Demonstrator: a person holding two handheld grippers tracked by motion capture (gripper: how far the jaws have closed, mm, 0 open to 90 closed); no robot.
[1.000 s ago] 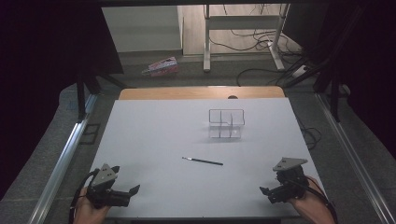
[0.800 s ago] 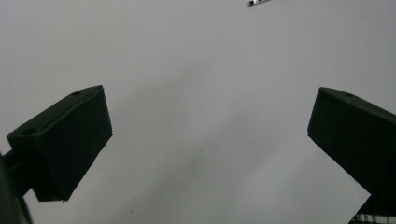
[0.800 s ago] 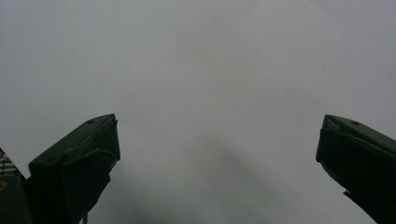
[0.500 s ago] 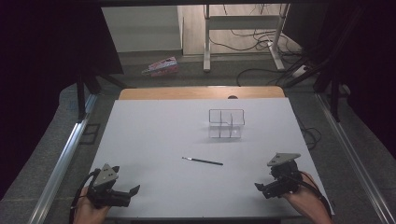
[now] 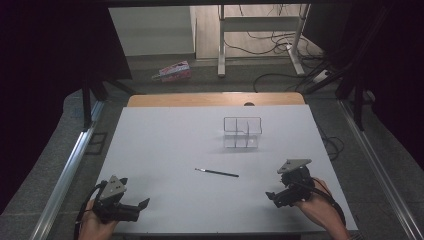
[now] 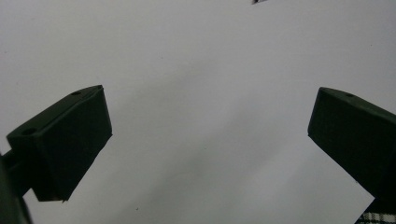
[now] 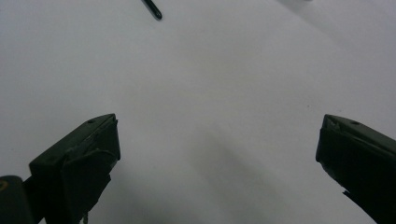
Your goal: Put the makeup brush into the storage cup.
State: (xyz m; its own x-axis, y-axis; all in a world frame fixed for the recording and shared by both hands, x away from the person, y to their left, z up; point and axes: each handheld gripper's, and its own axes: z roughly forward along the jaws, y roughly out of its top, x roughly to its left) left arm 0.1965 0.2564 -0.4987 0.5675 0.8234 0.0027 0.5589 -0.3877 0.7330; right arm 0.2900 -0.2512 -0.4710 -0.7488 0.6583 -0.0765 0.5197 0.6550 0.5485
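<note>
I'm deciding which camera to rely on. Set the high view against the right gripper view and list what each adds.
High view alone: the clear divided organizer, both hands, the left claw, the pink packet on the floor and the cables beyond the table.
Right gripper view alone: a close look between the right claw jaws, set wide apart with nothing between them.
Both: the white table and the thin black pen, of which the gripper view catches just one end.

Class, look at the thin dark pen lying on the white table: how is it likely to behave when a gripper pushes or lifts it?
The pen looks slim and straight, so it is probably stiff and light. If round, it may roll when nudged sideways. Lying flat on the smooth table, it offers little height, so wide jaws like the right gripper has may slip off it.
</note>
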